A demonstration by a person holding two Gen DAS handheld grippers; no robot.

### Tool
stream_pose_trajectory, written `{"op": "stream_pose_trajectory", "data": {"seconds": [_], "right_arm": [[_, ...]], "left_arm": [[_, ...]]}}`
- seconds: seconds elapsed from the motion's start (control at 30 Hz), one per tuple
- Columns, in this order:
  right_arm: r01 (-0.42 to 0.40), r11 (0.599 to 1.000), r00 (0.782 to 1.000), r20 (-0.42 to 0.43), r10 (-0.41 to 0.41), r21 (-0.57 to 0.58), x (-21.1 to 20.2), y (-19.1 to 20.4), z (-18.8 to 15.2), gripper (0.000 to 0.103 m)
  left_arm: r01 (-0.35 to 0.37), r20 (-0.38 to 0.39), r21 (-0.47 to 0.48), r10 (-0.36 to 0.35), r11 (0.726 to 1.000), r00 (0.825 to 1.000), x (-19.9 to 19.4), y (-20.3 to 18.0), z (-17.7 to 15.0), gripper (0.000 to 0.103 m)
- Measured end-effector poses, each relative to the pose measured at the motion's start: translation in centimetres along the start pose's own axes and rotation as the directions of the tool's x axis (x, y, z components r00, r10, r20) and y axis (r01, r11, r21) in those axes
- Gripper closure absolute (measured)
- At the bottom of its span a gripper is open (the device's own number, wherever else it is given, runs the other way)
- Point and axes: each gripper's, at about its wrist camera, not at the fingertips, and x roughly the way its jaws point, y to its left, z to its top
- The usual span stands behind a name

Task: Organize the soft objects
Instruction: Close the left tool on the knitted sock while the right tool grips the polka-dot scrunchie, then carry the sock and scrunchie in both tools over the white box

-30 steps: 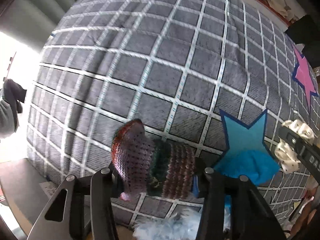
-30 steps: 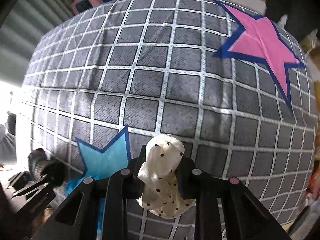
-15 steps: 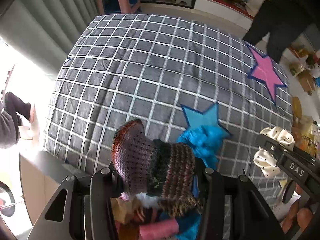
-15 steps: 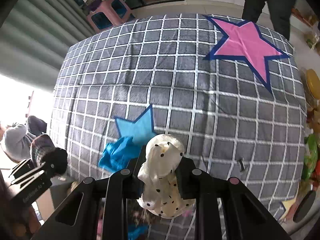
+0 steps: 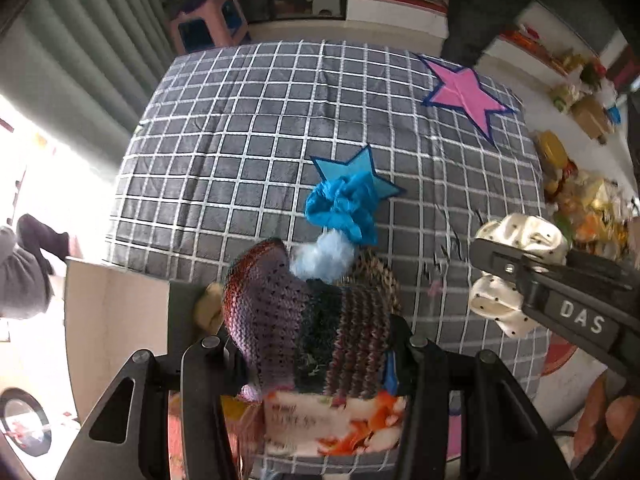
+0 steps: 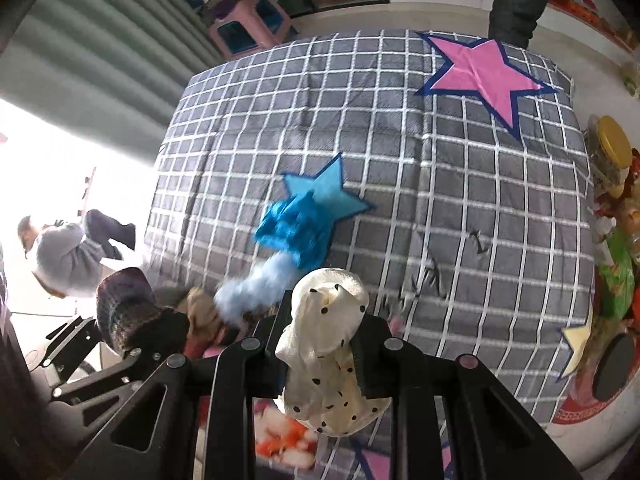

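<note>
Grey checked bedding point(image 5: 248, 152) with white grid lines fills the left wrist view, spread over a bed and carrying a pink star patch point(image 5: 466, 94) near its far right corner and a blue star patch point(image 5: 352, 172) near the middle. We see a crumpled blue cloth point(image 5: 344, 208) overlapping the blue star's near edge, and a pale blue fluffy piece point(image 5: 322, 258) just below it. Our left gripper point(image 5: 316, 354) has its fingers partly apart and clamped on a striped knitted item point(image 5: 296, 320) in purple, dark green and brown, held above the near edge of the bed. At the right, our right gripper point(image 5: 516, 272) pinches a cream polka-dot scrunchie point(image 5: 520, 240).

Seen from the right wrist, the same bedding point(image 6: 460, 200) lies below with the pink star patch point(image 6: 484, 76) far off and the blue star patch point(image 6: 324, 196) nearer. The blue cloth point(image 6: 292, 232) and the fluffy piece point(image 6: 256, 280) look blurred. Our right gripper point(image 6: 320, 344) has its fingers squeezed close together on the scrunchie point(image 6: 324, 344), which bulges above and below them. At the lower left the left gripper point(image 6: 132, 328) carries the knitted item point(image 6: 124, 304). A person in grey point(image 6: 68, 256) shows at the far left edge.
</note>
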Motion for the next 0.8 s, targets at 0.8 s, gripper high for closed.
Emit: {"op": "stream_pose_trajectory", "data": {"seconds": [0.8], "right_arm": [[-0.091,0.970,0.996,-0.030,0.086,-0.224,-2.4,7.1,-5.5,0.077]], "left_arm": [[-0.037,0.029,-0.163,0.043,0.986,0.999,-7.2,2.8,-6.9,0.051]]}}
